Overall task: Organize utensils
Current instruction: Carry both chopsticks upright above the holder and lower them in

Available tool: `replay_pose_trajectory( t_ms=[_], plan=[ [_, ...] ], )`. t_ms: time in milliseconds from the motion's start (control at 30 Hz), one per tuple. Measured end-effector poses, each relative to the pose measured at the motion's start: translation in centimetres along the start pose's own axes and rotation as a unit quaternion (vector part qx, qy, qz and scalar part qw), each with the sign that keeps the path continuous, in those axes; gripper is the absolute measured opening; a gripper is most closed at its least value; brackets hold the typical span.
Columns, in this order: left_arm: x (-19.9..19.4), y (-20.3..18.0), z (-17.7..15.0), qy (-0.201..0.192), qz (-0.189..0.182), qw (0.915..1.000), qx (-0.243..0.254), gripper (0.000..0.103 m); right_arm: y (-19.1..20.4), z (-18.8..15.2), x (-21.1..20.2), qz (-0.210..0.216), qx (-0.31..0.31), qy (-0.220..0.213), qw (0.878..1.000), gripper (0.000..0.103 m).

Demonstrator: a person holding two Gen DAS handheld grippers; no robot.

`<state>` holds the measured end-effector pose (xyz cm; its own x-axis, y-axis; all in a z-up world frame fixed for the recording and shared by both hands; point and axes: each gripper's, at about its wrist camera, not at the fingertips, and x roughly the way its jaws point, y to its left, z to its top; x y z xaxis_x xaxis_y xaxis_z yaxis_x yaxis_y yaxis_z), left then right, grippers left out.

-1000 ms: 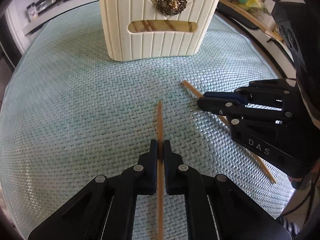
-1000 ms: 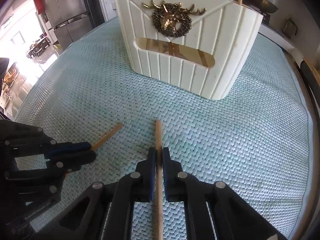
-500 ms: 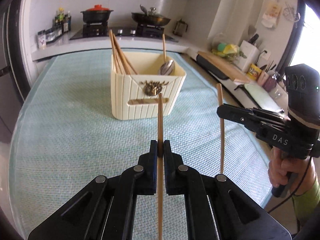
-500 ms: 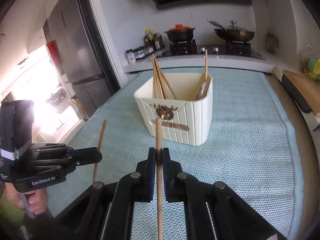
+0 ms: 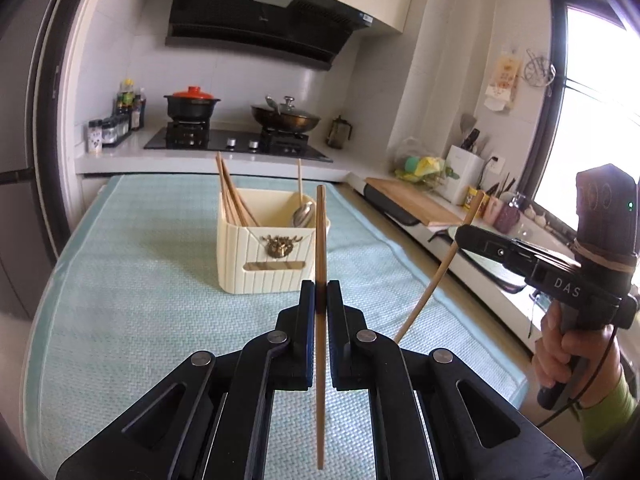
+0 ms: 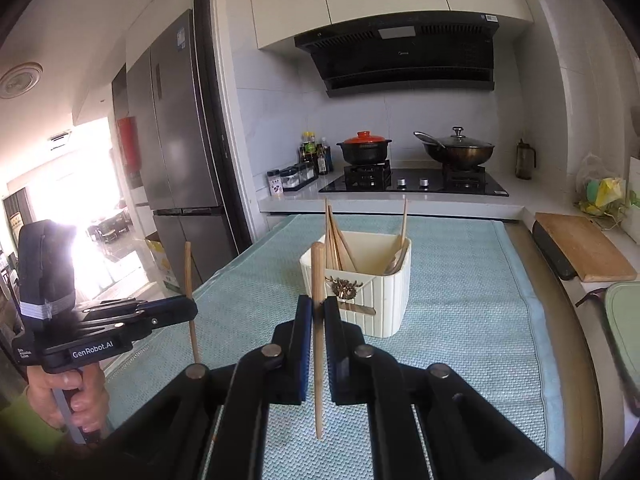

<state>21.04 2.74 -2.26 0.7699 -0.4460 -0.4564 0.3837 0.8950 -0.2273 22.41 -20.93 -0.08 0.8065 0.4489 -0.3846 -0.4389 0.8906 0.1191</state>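
A cream ribbed utensil holder (image 5: 264, 260) (image 6: 380, 300) with a brass deer badge stands on the teal woven mat (image 5: 140, 300) (image 6: 460, 300). It holds several wooden chopsticks (image 5: 232, 196) (image 6: 336, 240) on one side and a spoon (image 5: 303, 213) on the other. My left gripper (image 5: 320, 294) is shut on a wooden chopstick (image 5: 320, 232), held upright above the mat, short of the holder. My right gripper (image 6: 318, 308) is shut on another wooden chopstick (image 6: 318, 272), also upright. Each gripper shows in the other's view, the right gripper (image 5: 460, 236) slanting its stick and the left gripper (image 6: 192, 312) at the left.
A stove with a red-lidded pot (image 5: 192, 104) and a wok (image 5: 286, 116) stands behind the table. A cutting board (image 6: 584, 248) and a counter with jars lie to the right. A fridge (image 6: 180, 152) stands at the left. A person's hand (image 5: 568, 352) grips each handle.
Both grippers have risen from the mat with their chopsticks and tipped up toward level. The holder now looks smaller and farther, and the kitchen behind has come into view.
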Motion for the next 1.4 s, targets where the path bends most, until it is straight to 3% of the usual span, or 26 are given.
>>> replay_pose_trajectory(
  t_ms=[333,633,967,1233,1400],
  plan=[
    [-0.1,1.1,3.4,-0.016,0.004,0.9995,-0.025,0.004,0.1,2.3,0.0,-0.015,-0.008,-0.024,1.000,0.007],
    [0.9,1.1,10.8,-0.074,0.025,0.9969,0.011,0.004,-0.9,7.9,1.1,-0.038,-0.022,-0.084,0.995,0.007],
    [5.2,1.5,18.3,-0.122,0.040,0.9911,0.033,0.004,-1.4,13.6,5.0,-0.057,-0.047,-0.146,0.987,0.007],
    [13.5,4.5,18.9,-0.066,0.059,0.9961,0.007,0.004,-4.0,13.1,14.5,-0.053,-0.024,-0.055,0.997,0.007],
    [18.8,6.7,16.8,-0.003,0.067,0.9977,-0.003,0.003,-5.8,10.8,21.6,-0.027,-0.010,0.070,0.997,0.007]
  ],
)
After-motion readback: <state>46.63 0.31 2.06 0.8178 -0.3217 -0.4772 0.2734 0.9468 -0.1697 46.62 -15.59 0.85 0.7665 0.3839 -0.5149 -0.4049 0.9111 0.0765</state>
